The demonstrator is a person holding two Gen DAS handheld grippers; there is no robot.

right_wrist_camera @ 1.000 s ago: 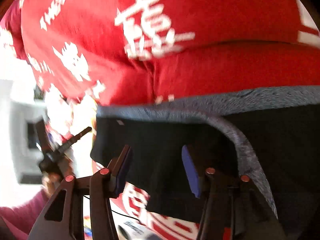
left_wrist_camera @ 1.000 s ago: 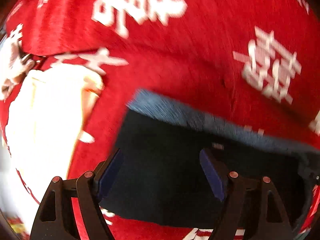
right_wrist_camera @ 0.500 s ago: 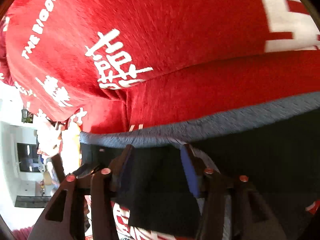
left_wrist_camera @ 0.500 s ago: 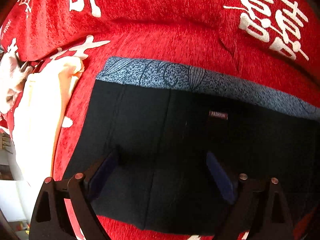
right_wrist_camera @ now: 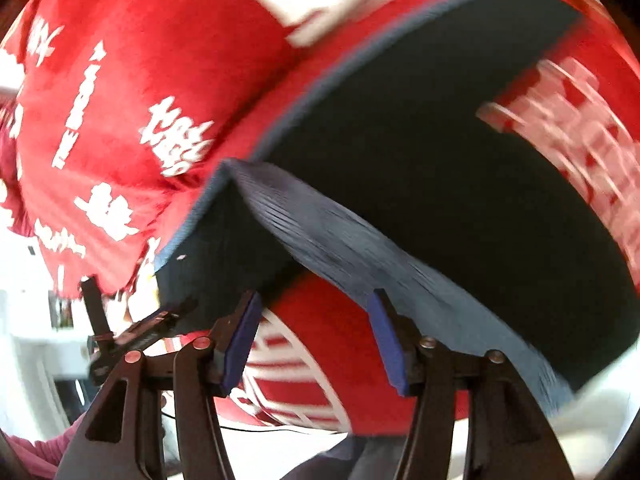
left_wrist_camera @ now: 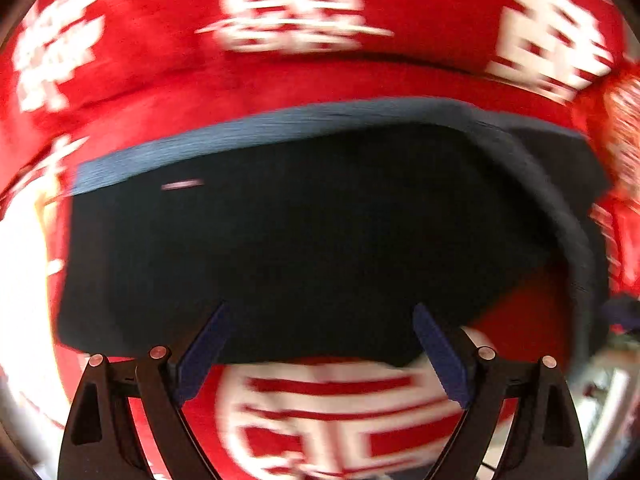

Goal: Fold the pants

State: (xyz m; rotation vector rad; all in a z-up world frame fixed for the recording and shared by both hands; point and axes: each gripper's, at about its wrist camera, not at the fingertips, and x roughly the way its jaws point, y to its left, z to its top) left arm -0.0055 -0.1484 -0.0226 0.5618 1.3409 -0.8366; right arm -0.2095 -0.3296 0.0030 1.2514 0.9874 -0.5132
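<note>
Black pants (left_wrist_camera: 304, 232) with a blue-grey waistband (left_wrist_camera: 280, 124) lie spread on a red cover. My left gripper (left_wrist_camera: 320, 312) hovers over their near hem, jaws wide open, nothing pinched. In the right wrist view the pants (right_wrist_camera: 420, 160) run diagonally, with a blue-grey band (right_wrist_camera: 340, 232) folded over them toward my right gripper (right_wrist_camera: 317, 294). Its jaws are opening. Only red cover shows between the blue pads, and the band passes just behind the right fingertip (right_wrist_camera: 380, 304). The left gripper (right_wrist_camera: 132, 332) also shows at the lower left, blurred.
The red cover (left_wrist_camera: 304, 80) with white characters drapes the seat and backrest. A pale cloth (left_wrist_camera: 20, 260) lies at the left end. The seat's front edge (right_wrist_camera: 320, 420) drops off below my right gripper. A pink sleeve (right_wrist_camera: 36, 452) shows at the bottom left.
Both grippers swept sideways along the pants and rolled. The left jaws spread wider. The right gripper, earlier with black cloth between its pads, now has none there.
</note>
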